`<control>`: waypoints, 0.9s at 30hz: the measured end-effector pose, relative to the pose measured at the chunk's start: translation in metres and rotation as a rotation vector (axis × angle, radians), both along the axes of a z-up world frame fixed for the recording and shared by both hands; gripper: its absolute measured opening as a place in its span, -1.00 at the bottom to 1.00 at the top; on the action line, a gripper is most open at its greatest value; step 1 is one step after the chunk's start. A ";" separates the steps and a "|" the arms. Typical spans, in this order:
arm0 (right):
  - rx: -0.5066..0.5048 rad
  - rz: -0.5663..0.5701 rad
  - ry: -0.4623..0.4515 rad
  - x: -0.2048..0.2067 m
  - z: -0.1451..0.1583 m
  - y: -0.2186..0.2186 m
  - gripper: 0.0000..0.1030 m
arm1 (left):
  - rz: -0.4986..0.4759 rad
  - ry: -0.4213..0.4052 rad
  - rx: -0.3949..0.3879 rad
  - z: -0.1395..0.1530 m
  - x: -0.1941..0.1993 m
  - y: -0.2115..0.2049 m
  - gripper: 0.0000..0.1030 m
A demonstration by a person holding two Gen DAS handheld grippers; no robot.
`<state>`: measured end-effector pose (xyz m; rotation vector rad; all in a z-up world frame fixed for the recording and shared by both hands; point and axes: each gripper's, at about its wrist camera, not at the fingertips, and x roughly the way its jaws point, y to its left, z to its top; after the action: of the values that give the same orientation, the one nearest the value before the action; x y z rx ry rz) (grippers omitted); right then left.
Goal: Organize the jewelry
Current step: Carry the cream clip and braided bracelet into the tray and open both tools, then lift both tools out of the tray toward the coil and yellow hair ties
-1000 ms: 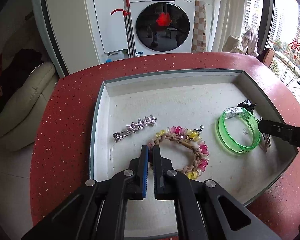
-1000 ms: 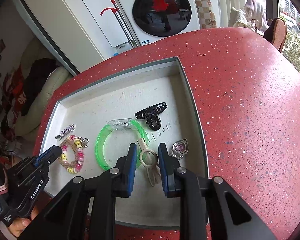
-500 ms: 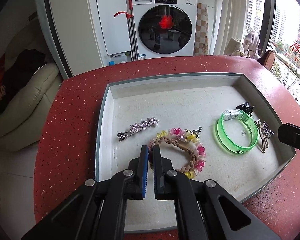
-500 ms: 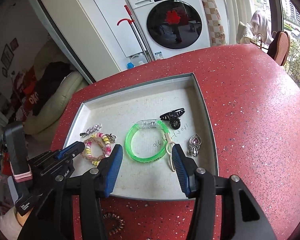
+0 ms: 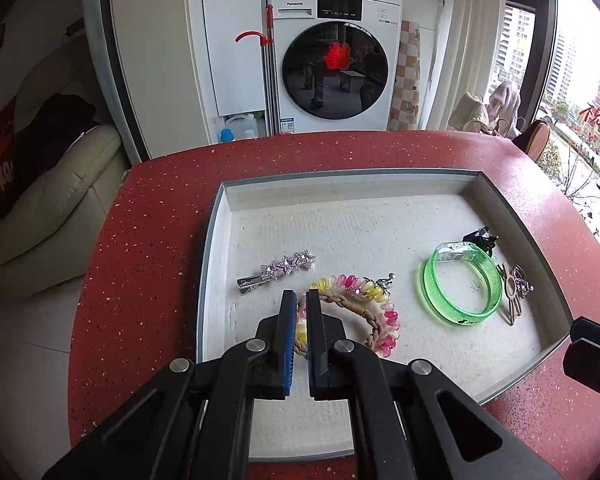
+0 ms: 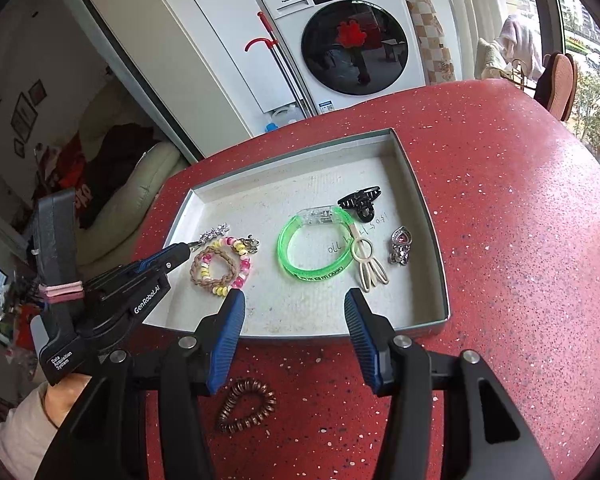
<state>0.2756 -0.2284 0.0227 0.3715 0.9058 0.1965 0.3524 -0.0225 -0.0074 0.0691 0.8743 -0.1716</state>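
Note:
A white tray (image 6: 420,184) on the red table holds the jewelry. At its left lie a star hair clip (image 5: 284,266) and a braided band with pink-yellow beads (image 5: 356,286). My left gripper (image 5: 299,298) hangs just over that band, shut, with nothing between its pads. At the right lie a green bangle (image 6: 316,274), a black claw clip (image 6: 358,202), a cream hair clip (image 6: 366,260) and a heart brooch (image 6: 400,244). My right gripper (image 6: 293,296) is open and empty above the tray's near edge, short of the bangle and cream clip.
A brown coil hair tie (image 6: 246,404) lies on the red table (image 6: 520,240) outside the tray, under my right gripper. A hand (image 6: 60,396) holds the left gripper. A washing machine (image 5: 332,64) stands beyond the table and a cream sofa (image 5: 52,200) to the left.
My right gripper has opened off the cream hair clip and pulled back and up toward the tray's near edge; the clip stays in the tray. The left gripper has hardly moved.

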 end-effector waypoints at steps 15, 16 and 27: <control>-0.010 0.000 -0.013 -0.012 0.007 0.001 0.27 | 0.030 -0.049 -0.016 0.024 -0.002 0.003 1.00; -0.011 0.000 -0.014 -0.013 0.007 0.001 0.27 | 0.027 -0.063 -0.016 0.029 -0.004 0.003 1.00; -0.047 0.040 -0.103 -0.041 0.024 0.016 1.00 | -0.010 -0.101 -0.039 0.050 -0.040 0.011 1.00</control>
<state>0.2347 -0.2124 0.0468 0.2966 0.8155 0.2287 0.3128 -0.0116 0.0425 0.0457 0.7696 -0.1927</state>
